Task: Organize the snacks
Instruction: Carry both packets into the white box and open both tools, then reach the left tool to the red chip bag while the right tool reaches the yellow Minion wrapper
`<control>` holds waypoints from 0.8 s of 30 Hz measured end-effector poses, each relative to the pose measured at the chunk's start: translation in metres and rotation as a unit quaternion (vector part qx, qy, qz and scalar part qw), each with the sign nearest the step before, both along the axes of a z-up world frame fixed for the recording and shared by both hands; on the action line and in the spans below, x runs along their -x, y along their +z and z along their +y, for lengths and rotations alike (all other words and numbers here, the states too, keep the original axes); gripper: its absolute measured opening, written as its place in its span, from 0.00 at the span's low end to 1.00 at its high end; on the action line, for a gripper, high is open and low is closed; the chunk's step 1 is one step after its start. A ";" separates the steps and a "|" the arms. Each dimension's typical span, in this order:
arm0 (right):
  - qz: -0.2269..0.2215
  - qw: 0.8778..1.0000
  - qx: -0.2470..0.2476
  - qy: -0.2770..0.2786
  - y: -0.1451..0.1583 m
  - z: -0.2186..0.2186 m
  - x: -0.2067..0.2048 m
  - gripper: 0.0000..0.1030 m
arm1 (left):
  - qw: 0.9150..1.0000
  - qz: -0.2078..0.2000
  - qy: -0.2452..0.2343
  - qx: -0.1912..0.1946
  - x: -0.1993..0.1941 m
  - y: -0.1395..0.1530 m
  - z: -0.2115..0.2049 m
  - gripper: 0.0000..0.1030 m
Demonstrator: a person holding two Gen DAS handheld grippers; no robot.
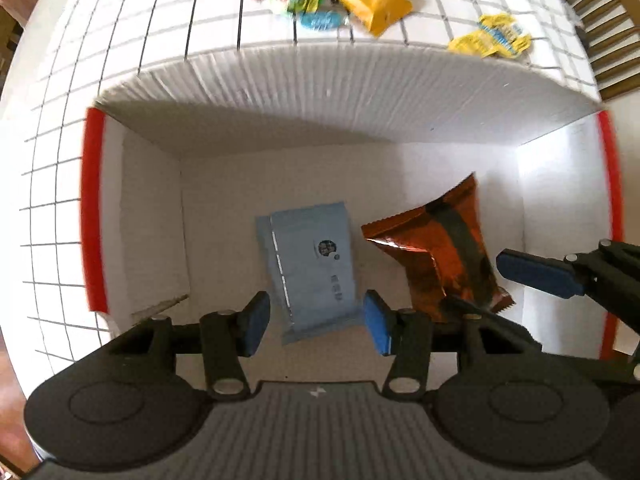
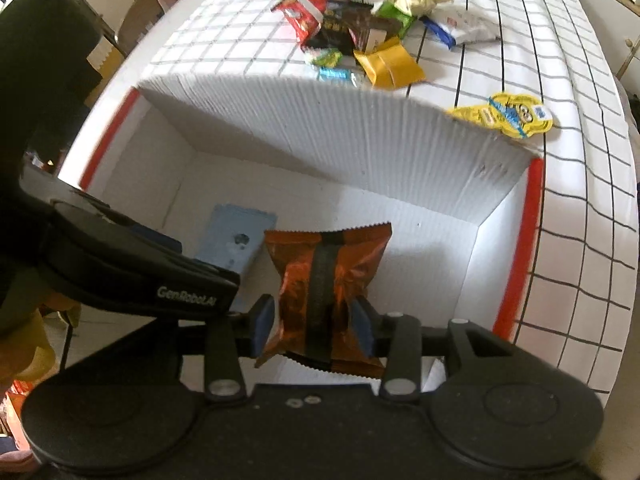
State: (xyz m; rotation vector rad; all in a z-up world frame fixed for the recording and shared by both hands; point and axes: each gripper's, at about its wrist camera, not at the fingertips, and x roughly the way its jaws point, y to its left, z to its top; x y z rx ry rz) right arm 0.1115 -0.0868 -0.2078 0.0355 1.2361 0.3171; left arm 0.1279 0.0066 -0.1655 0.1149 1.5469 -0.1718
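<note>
A white corrugated box (image 1: 320,92) with red-edged sides stands open on the checked tablecloth. A light blue packet (image 1: 312,264) lies flat on its floor, also visible in the right wrist view (image 2: 236,240). My left gripper (image 1: 316,328) is open and empty, right above that packet. An orange-brown foil packet (image 1: 440,256) sits inside the box between the pads of my right gripper (image 2: 314,330); the pads stand at its sides and whether they still press it is unclear. The right gripper's finger (image 1: 540,272) enters the left wrist view from the right.
A pile of snacks (image 2: 360,36) lies on the tablecloth beyond the box: red, black, green, yellow (image 2: 388,64) and white packets. A yellow cartoon-print packet (image 2: 516,116) lies by the box's far right corner. A wooden chair (image 1: 600,20) stands at the right.
</note>
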 end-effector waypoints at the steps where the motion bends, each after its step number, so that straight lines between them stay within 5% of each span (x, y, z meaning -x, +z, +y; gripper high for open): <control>1: -0.004 1.000 -0.005 0.000 0.004 -0.002 0.001 0.42 | 1.000 -0.006 0.003 0.005 0.002 0.006 0.001 0.51; 15: -0.097 0.994 -0.047 -0.015 0.072 -0.026 0.012 0.53 | 0.992 -0.126 0.013 0.025 0.003 0.073 0.011 0.54; 24: -0.166 0.983 -0.055 -0.055 0.111 -0.060 0.002 0.77 | 0.980 -0.197 0.026 0.033 -0.012 0.109 0.019 0.72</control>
